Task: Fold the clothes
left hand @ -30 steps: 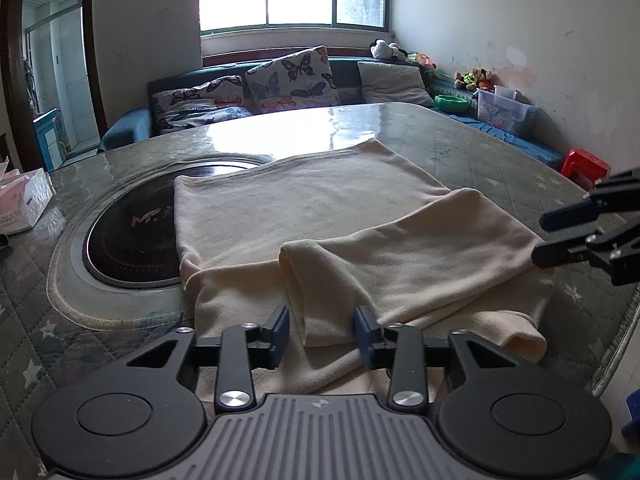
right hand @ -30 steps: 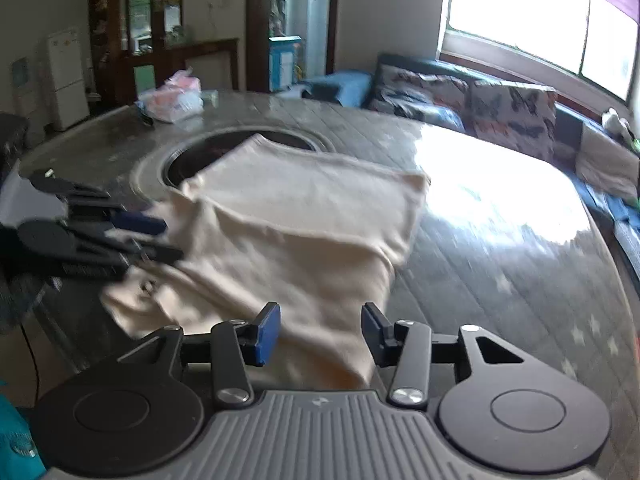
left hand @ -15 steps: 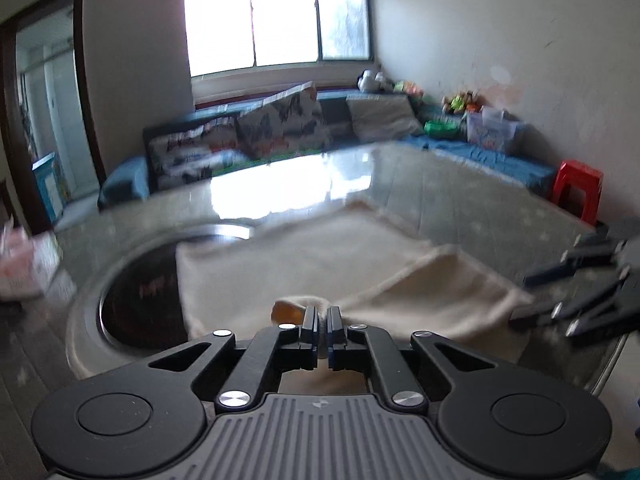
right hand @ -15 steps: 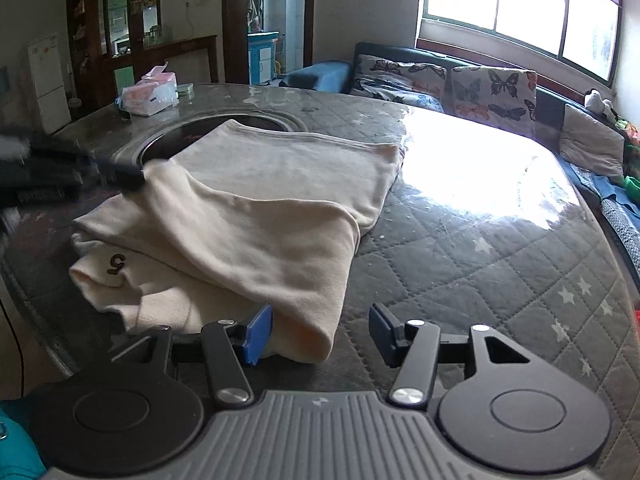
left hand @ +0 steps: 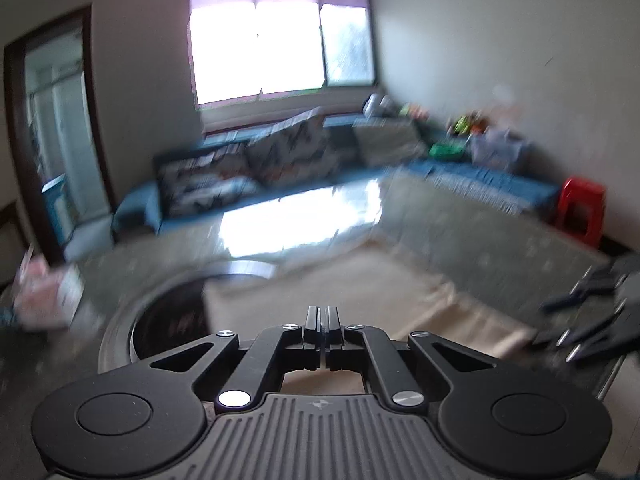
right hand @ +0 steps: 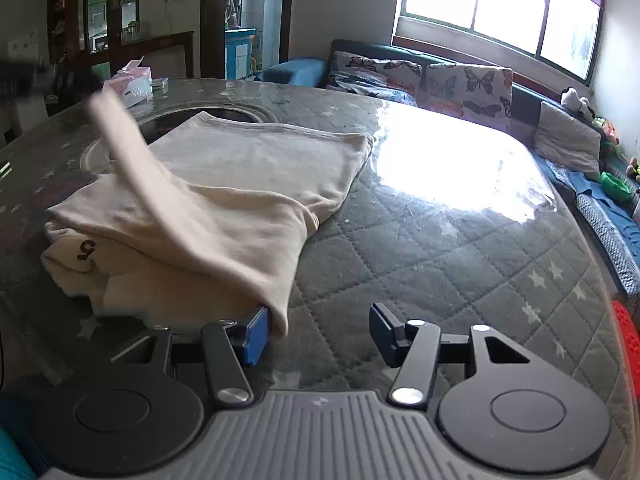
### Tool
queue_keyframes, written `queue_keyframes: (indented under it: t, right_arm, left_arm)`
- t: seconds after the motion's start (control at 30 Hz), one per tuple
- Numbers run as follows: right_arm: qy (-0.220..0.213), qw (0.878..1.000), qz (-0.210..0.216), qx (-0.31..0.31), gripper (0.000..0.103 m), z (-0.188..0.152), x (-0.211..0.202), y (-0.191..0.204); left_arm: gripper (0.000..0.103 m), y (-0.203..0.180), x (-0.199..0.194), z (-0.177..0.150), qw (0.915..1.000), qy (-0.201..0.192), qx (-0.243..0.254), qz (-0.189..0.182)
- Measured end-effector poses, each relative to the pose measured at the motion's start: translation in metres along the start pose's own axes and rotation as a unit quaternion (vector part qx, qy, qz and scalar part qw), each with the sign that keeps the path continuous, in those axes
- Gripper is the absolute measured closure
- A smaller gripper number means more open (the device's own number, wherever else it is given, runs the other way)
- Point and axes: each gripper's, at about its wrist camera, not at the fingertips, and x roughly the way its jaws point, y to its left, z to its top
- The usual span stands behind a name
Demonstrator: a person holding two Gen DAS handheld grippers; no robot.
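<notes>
A cream garment [right hand: 240,184] lies partly folded on the quilted table [right hand: 440,260], a dark "5" label showing at its left end. One edge of it rises as a taut strip to the upper left, up to my blurred left gripper [right hand: 24,76]. In the left wrist view that gripper [left hand: 322,314] is shut, with the garment [left hand: 340,292] spread below and in front of it. My right gripper [right hand: 320,328] stands open low over the table. Its left blue pad [right hand: 256,334] sits against the garment's near corner, and nothing is between the jaws. The right gripper [left hand: 592,312] also appears at the left wrist view's right edge.
A round dark inset plate [right hand: 240,114] lies under the garment's far end. A pink tissue box [right hand: 132,84] stands at the table's far left. A sofa with butterfly cushions [right hand: 468,80] runs behind the table, and a red stool [left hand: 580,212] stands by the wall.
My left gripper closed on the garment's fold and rose, pulling that edge up off the table. My right gripper opened a little and came in beside the near corner.
</notes>
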Motion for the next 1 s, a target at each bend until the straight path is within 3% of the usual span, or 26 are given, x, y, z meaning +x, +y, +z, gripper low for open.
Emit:
queue_keyframes:
  t: [0.2, 0.43, 0.67, 0.87, 0.9, 0.93, 1.0]
  right_arm:
    - [0.008, 1.000, 0.014, -0.013, 0.048, 0.002, -0.005, 0.001]
    - [-0.017, 0.999, 0.042, -0.027, 0.051, 0.024, -0.017, 0.001]
    - [-0.028, 0.998, 0.058, -0.026, 0.054, 0.048, 0.010, 0.011]
    - [-0.030, 0.997, 0.063, -0.035, 0.054, 0.053, 0.024, 0.020]
    - [-0.031, 0.997, 0.063, -0.035, 0.054, 0.053, 0.025, 0.021]
    - [-0.032, 0.997, 0.063, -0.033, 0.054, 0.054, 0.027, 0.021]
    - [-0.033, 0.997, 0.064, -0.028, 0.054, 0.055, 0.030, 0.020]
  left_arm:
    - [0.100, 0.010, 0.007, -0.035, 0.9984, 0.056, -0.004, 0.004]
    - [0.097, 0.019, 0.005, -0.034, 0.9982, 0.058, -0.014, 0.008]
    - [0.072, 0.005, 0.033, -0.030, 0.9975, 0.071, -0.006, 0.003]
    - [0.073, 0.001, 0.055, -0.030, 0.9965, 0.083, 0.003, 0.000]
    - [0.077, 0.001, 0.057, -0.031, 0.9963, 0.085, 0.003, 0.000]
    - [0.088, 0.001, 0.058, -0.031, 0.9964, 0.085, 0.004, 0.002]
    - [0.094, 0.002, 0.057, -0.030, 0.9969, 0.078, 0.007, 0.011]
